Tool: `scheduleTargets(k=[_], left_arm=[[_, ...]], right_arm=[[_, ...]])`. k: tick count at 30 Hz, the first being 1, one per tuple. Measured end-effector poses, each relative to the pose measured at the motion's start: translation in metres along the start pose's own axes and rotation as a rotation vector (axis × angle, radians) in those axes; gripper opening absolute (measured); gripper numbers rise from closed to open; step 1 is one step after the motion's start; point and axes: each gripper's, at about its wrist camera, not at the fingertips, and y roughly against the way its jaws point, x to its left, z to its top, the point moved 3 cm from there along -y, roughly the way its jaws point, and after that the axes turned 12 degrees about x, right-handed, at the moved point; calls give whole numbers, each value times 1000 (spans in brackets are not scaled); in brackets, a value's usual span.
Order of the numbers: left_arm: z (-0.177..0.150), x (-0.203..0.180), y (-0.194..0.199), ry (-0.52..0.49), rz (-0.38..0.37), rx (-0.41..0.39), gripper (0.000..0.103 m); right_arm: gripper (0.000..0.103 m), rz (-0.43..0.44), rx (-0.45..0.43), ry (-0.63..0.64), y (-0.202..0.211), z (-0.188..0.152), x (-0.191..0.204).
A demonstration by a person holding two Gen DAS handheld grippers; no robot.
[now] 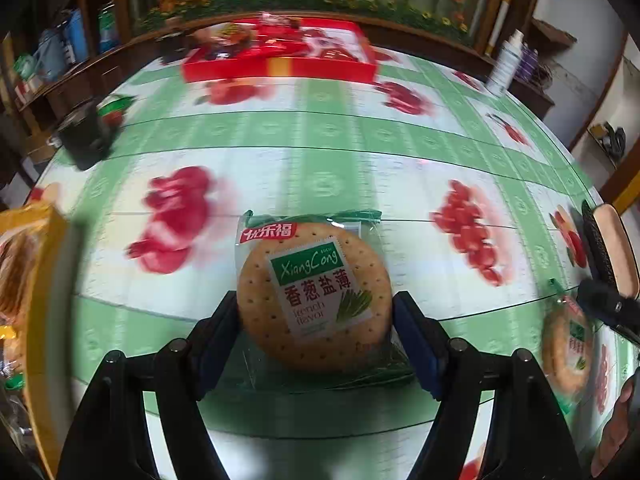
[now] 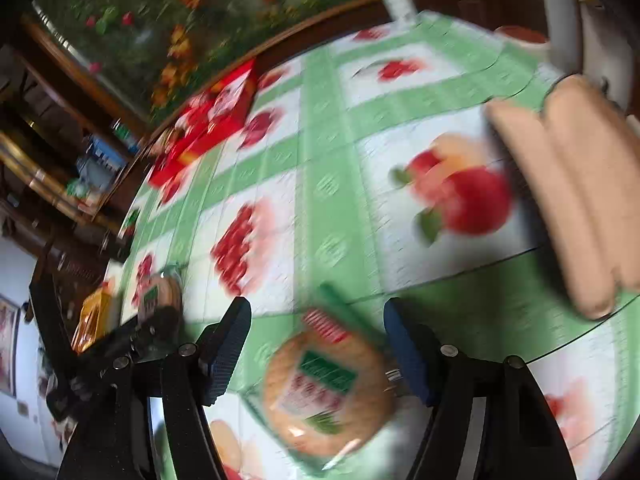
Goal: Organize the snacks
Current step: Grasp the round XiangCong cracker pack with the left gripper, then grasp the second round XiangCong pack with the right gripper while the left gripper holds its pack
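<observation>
Low in the left wrist frame, the left gripper clamps a wrapped scallion cracker on the fruit-print tablecloth. The right gripper straddles another cracker packet lower centre, jaws parted, not pinching. Farther up sits a red box.

Both fisheye views are evenly lit by soft, diffuse light, with no hard shadows on the glossy green-and-white fruit-print tablecloth. Straight lines bow outward, and black vignetting fills the corners. In the left wrist view the round clear-wrapped cracker packet is sharp at centre, while the rim smears from 9 to 3 o'clock. The right wrist view is motion-blurred throughout; its cracker packet at 6 o'clock is unreadable.
</observation>
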Motion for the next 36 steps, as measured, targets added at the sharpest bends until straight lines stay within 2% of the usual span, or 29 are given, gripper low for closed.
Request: scheduleTargets(k=[1,3,4,5,7,8,9,12,14,19,21,25,29,30,31,36], left_arm=[[0,6,2,9,-4,-7,75],[0,13,3,22,-15,-14,75],[1,12,2,25,-21,-17,75],[1,12,2,26,-25,-20,75],[1,12,2,21,-27,-28,75],[4,10,0,18,-26,-30,75],[4,11,-1,15,-26,-32,75],[4,10,-2,1,-15,-41,75],[5,11,-2,0,-17,-42,75],[6,12,-2,1,-17,-39,75],[5,11,-2,2,-13,-40,75],[5,11,-2,4,-17,-39,75],[4,12,-2,9,-11,-42,75],[5,13,-2,8,-9,-44,75],[5,13,-2,8,-7,-46,75],[6,16,-2,21,-6,-52,75]], right_arm=[[73,16,13,31,-3,-1,6],[73,124,70,145,-13,-7,31],[73,195,75,191,-12,-10,42],[73,213,46,225,-7,-11,49],[73,49,-78,287,10,-12,54],[75,-18,-108,298,14,-12,51],[78,-41,-114,291,15,-11,47],[78,-29,-71,218,13,-17,32],[78,8,-54,151,15,-32,23],[81,-19,-21,116,18,-68,36],[86,-68,3,125,12,-79,47],[88,-209,22,183,-7,-89,67],[89,-358,57,272,-35,-80,85],[84,-370,55,281,-38,-77,87],[80,-362,47,294,-39,-71,88],[80,-309,65,304,-51,-26,91]])
